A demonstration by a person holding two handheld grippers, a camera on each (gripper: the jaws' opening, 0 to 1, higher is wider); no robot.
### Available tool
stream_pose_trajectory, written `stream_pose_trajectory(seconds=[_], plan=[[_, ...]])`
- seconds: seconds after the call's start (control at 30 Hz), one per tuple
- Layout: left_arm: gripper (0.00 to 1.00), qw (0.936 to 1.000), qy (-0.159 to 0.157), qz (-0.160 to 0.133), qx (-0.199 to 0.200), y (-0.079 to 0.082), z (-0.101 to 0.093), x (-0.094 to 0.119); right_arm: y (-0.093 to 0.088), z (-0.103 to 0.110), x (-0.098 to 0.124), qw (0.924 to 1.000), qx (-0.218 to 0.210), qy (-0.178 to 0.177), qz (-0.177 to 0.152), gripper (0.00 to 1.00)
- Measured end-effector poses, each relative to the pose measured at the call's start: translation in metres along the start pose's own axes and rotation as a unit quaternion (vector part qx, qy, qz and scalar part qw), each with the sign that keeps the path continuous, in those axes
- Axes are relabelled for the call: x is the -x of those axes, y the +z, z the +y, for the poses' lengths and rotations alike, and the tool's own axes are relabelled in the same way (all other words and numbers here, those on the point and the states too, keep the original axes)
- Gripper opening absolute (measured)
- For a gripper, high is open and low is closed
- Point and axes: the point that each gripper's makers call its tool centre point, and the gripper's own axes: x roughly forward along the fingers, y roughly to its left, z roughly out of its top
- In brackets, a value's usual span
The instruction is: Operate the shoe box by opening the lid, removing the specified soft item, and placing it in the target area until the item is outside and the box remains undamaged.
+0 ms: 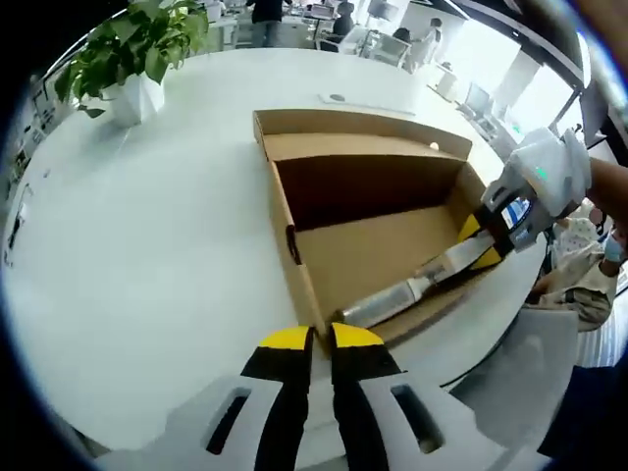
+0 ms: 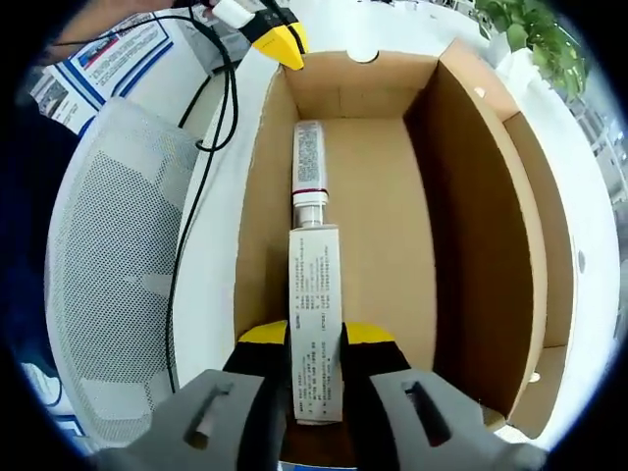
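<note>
Lid's already open: the shoe box sits on the white table with its flap folded back on the side toward the potted plant.

Right gripper has its jaws closed on the near end of the soft item, a long flat tube-like pack with a printed label. The item lies along the box floor, close to the wall on the mesh chair side. Far end looks like it rests on the cardboard, though the fisheye makes that hard to call.

Left gripper sits at the box's near corner, jaws nearly together with nothing visibly between them; maybe steadying the wall, can't confirm contact.

Status: open done, grasp done. Left to do: lift the item clear of the box walls, set it in the target area outside. Box shows no tears or crushed edges.
</note>
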Motion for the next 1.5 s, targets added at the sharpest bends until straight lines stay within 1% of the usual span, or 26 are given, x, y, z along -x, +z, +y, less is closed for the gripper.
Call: stream_pose_trajectory(seconds=[0.2,0.37,0.47,0.57,0.6,0.67,0.77,0.83,0.87,0.9,0.93,1.07,1.17,1.2,1.3,1.43,1.5], plan=[[0.02,1.0000,0.006,0.001,0.001,0.000,0.001,0.000,0.001,-0.007,0.009,0.9997,-0.016,-0.011,-0.013,0.16],[0.02,1.0000,0.006,0.002,0.005,0.000,0.001,0.000,0.007,-0.010,0.028,0.9993,-0.017,-0.021,-0.027,0.16],[0.02,1.0000,0.009,0.002,0.001,0.000,0.001,0.000,0.016,-0.012,0.047,0.9982,-0.023,-0.026,-0.048,0.16],[0.02,0.9999,0.012,0.004,-0.001,0.000,0.000,0.000,0.019,-0.016,0.065,0.9976,-0.020,-0.037,-0.055,0.16],[0.02,0.9999,0.013,0.004,-0.004,0.000,0.000,0.000,0.018,-0.018,0.073,0.9974,-0.020,-0.039,-0.056,0.16],[0.02,0.9999,0.014,0.004,-0.003,0.000,0.000,0.000,0.018,-0.019,0.081,0.9971,-0.020,-0.042,-0.059,0.16],[0.02,0.9999,0.014,0.004,-0.002,0.000,0.000,0.000,0.011,-0.021,0.099,0.9972,-0.015,-0.049,-0.055,0.16],[0.02,0.9999,0.014,0.005,-0.002,0.000,0.001,0.000,0.011,-0.019,0.112,0.9967,-0.014,-0.049,-0.064,0.16],[0.02,0.9999,0.014,0.005,-0.002,0.000,0.000,0.000,0.009,-0.019,0.115,0.9968,-0.017,-0.049,-0.061,0.16],[0.02,0.9999,0.014,0.004,-0.002,0.000,0.000,0.000,0.005,-0.019,0.119,0.9972,-0.008,-0.054,-0.051,0.16],[0.02,0.9999,0.014,0.005,-0.001,0.000,0.000,0.000,-0.001,-0.021,0.124,0.9970,0.012,-0.064,-0.042,0.16],[0.02,0.9999,0.014,0.007,0.000,0.000,0.000,0.000,-0.007,-0.020,0.137,0.9968,0.005,-0.066,-0.045,0.16],[0.02,0.9999,0.015,0.007,-0.001,0.000,-0.001,0.001,-0.014,-0.019,0.144,0.9967,0.004,-0.071,-0.040,0.16],[0.02,0.9998,0.016,0.008,-0.002,0.000,0.000,0.001,-0.021,-0.020,0.148,0.9968,0.002,-0.072,-0.034,0.16],[0.02,0.9998,0.017,0.007,-0.001,0.000,0.000,0.001,-0.034,-0.024,0.156,0.9967,0.001,-0.078,-0.024,0.16],[0.02,0.9998,0.018,0.008,-0.001,0.000,0.000,0.001,-0.060,-0.028,0.171,0.9963,-0.005,-0.086,-0.006,0.16],[0.02,0.9998,0.019,0.008,0.000,0.000,-0.001,0.001,-0.076,-0.032,0.178,0.9958,-0.009,-0.091,0.006,0.16]])
